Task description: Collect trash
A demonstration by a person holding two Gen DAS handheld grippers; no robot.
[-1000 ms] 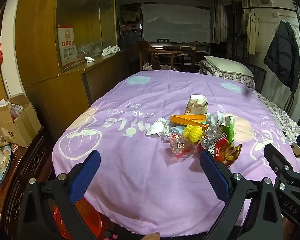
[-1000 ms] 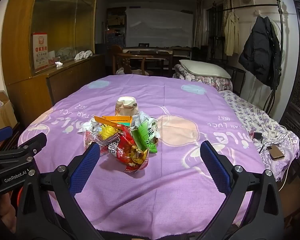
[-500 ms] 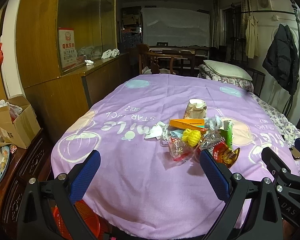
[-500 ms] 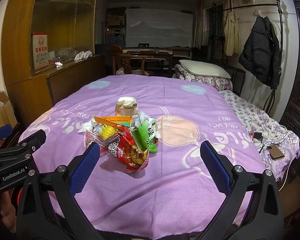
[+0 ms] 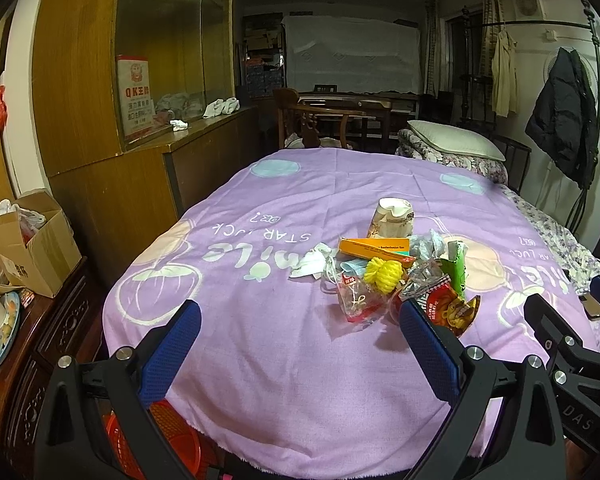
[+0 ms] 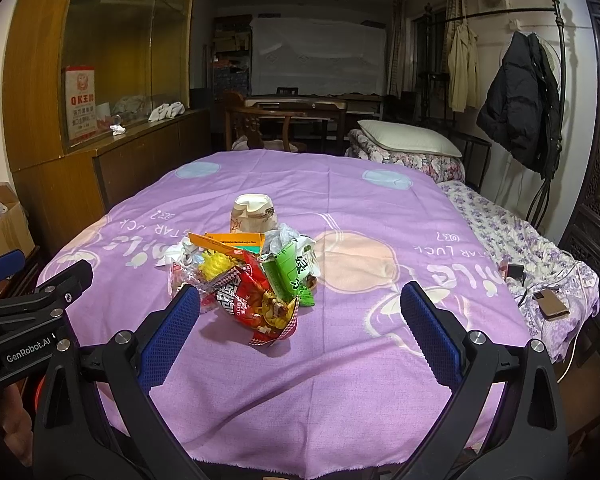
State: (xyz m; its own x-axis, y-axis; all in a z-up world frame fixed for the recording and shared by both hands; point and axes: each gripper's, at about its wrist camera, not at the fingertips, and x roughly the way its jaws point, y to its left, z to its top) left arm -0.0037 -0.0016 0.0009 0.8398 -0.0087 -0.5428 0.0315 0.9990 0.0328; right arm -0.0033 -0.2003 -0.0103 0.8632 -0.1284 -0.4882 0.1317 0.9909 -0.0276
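Note:
A pile of trash lies mid-table on the purple cloth [image 5: 260,344]: a crumpled paper cup [image 5: 392,220], an orange box [image 5: 374,247], a yellow net ball [image 5: 383,276], a white tissue [image 5: 314,265], a clear wrapper [image 5: 356,304], a green packet [image 6: 290,272] and a red snack bag [image 6: 260,306]. My left gripper [image 5: 300,344] hangs open over the table's near edge, short of the pile. My right gripper [image 6: 300,332] is open too, just in front of the red bag. Neither holds anything.
A red basket [image 5: 172,444] shows below the table's near edge on the left. A cardboard box [image 5: 32,244] sits on a dark sideboard at far left. A phone [image 6: 550,304] lies on the flowered bedding at right. A wooden cabinet runs along the left wall.
The left gripper has drifted slightly, so the pile sits a little further right and lower in its view. The right gripper has hardly moved. Both stay open.

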